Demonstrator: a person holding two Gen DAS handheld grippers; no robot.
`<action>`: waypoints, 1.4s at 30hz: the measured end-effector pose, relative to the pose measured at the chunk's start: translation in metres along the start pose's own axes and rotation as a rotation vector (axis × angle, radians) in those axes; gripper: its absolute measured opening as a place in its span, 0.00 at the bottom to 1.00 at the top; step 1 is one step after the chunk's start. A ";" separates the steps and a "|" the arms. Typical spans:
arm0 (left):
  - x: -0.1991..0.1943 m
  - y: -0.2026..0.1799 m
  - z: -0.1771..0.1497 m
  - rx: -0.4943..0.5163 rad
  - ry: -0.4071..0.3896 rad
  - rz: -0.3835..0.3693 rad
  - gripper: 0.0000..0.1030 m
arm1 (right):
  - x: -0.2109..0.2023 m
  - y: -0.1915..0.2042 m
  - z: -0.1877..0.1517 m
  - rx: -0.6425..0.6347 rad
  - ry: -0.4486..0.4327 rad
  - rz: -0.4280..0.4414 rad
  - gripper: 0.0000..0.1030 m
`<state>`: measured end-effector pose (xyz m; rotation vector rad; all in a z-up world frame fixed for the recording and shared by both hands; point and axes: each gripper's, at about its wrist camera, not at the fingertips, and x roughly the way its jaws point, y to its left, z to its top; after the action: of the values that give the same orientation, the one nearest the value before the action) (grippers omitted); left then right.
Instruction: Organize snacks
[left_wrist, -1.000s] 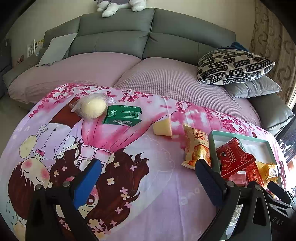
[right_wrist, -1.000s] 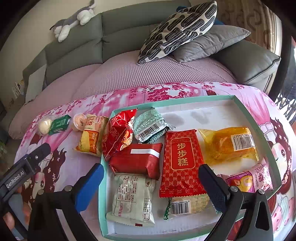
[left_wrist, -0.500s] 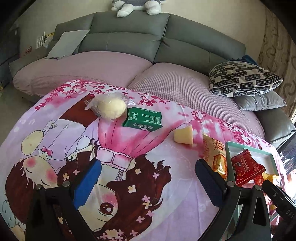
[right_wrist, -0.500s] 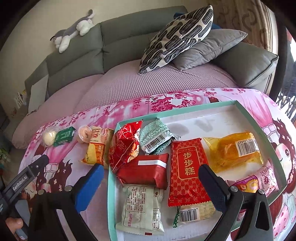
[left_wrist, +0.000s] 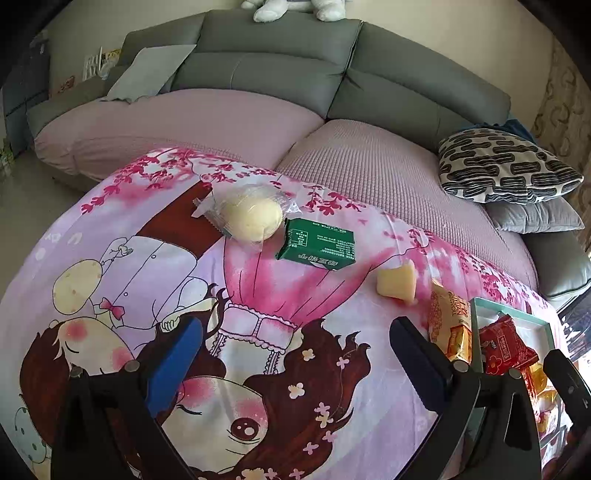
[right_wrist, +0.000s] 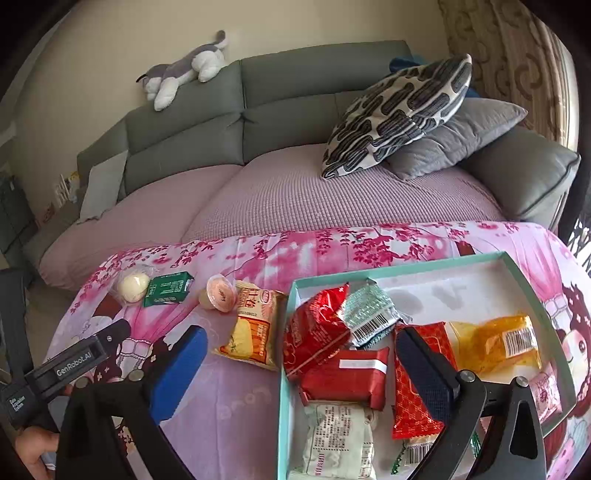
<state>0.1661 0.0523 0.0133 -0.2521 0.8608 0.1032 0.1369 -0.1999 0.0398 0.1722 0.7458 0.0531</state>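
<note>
"GenRobot.AI" in white letters on black left gripper (right_wrist: 74, 363), seen in right wrist view, left of blue finger pad; small white words lower on same body, too tiny to read
Red letters on orange snack pack (right_wrist: 255, 326), ahead between right tongs' fingers, too blurred to read
Barcodes on silver-green pack (right_wrist: 371, 314) and yellow pack (right_wrist: 517, 341) in teal box (right_wrist: 402, 266)
White print on green pack (left_wrist: 317, 244), ahead of left tongs, unreadable

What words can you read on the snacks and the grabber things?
"GenRobot.AI": side of the left gripper.
Small white print below it: too blurred to read.
Green packet: white print, too small to read.
Orange packet: large characters and small logo, not legible.
Barcodes on the silver-green packet and yellow packet: digits too small.
</note>
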 end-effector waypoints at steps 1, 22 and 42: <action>0.000 0.001 0.003 -0.010 0.001 -0.009 0.98 | 0.001 0.006 0.003 -0.008 0.002 0.000 1.00; 0.050 -0.054 0.061 0.134 0.048 -0.239 0.93 | 0.083 0.049 0.015 -0.048 0.068 0.037 0.67; 0.115 -0.080 0.036 0.173 0.203 -0.275 0.42 | 0.111 0.041 -0.006 -0.050 0.178 0.038 0.43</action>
<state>0.2826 -0.0167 -0.0377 -0.2186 1.0221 -0.2562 0.2146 -0.1466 -0.0316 0.1349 0.9175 0.1240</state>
